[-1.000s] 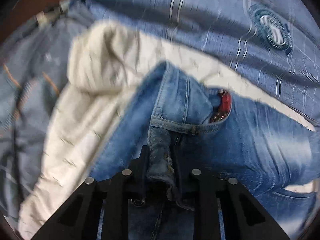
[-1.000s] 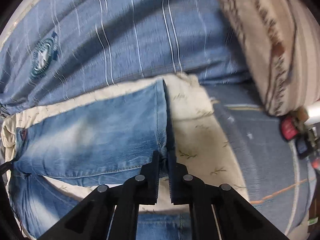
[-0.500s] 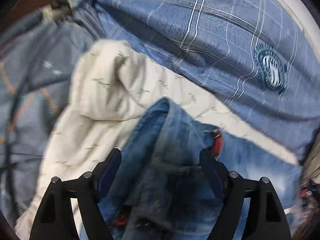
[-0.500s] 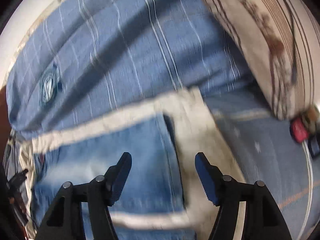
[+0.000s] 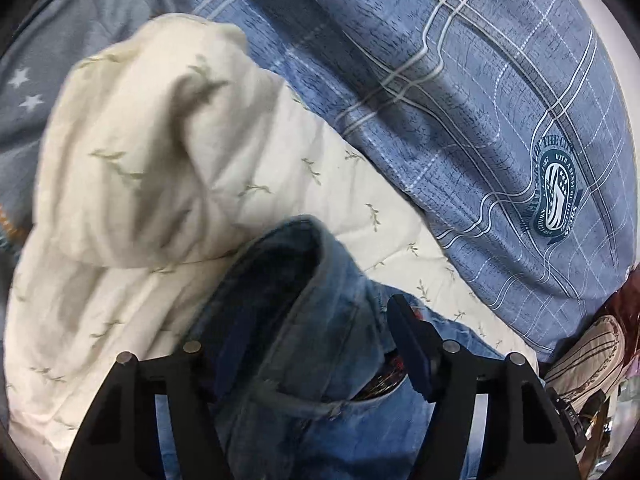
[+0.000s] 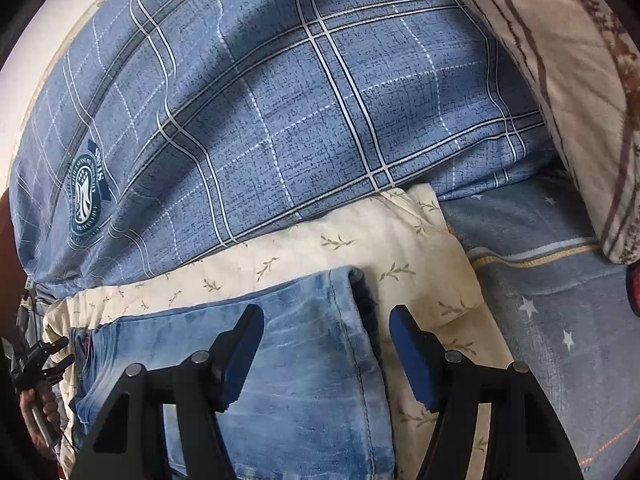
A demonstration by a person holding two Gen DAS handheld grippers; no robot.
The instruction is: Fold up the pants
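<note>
1. Both tools have let go. A second ago each was pinched shut on denim; now the left tool [image 5: 312, 354] stands wide, its fingers either side of a raised hump of the jeans [image 5: 304, 320] near the waistband and a pocket.
2. The right tool [image 6: 326, 354] is wide too, hovering over the folded edge of a jeans leg; whether its fingers touch the cloth cannot be told.
3. The jeans lie on a cream quilt [image 6: 360, 236] printed with small leaf sprigs, spread on a bed. In the right view the denim lies flat, its fold edge running from near to far.
4. Judged from this, one fold has just been laid and released. The bunched waist at the left likely needs smoothing before another fold.
5. Beyond the quilt lies a blue plaid duvet [image 6: 300, 100] with a round teal emblem [image 5: 556, 196]. Its ring of lettering reads partly "THE CITY"; the rest is too small to read.
6. A beige striped pillow [image 6: 560, 60] sits far right. A blue sheet with white stars [image 6: 540, 300] lies to the right of the quilt.
</note>
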